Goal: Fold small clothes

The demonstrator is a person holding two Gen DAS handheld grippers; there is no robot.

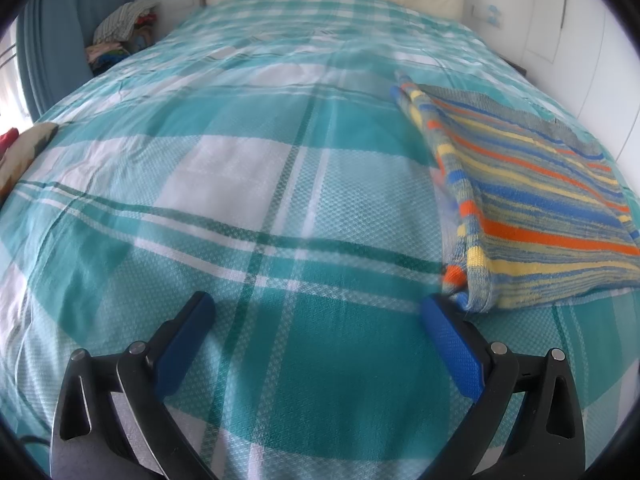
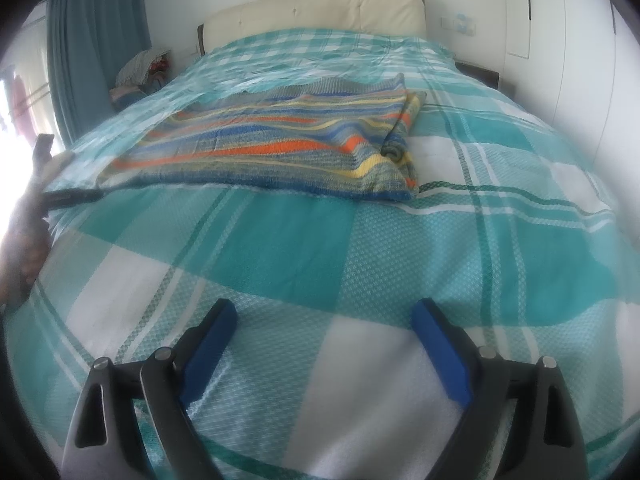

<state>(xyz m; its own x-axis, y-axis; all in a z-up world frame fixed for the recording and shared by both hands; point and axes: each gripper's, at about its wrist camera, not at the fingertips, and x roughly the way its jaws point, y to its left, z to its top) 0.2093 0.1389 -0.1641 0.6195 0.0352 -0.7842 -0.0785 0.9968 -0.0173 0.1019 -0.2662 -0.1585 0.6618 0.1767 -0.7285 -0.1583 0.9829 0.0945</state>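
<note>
I'm holding both tongs wide, nothing between them. Left gripper (image 1: 316, 312) is hovering just beside the striped knit garment (image 1: 532, 200), at its near corner. Right gripper (image 2: 324, 316) is hanging well short of it. The garment is lying folded flat on the teal plaid bedspread (image 2: 280, 240).

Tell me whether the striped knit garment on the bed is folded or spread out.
Folded. The striped knit garment lies as a flat layered rectangle on the plaid bedspread, a doubled edge along one side.
</note>
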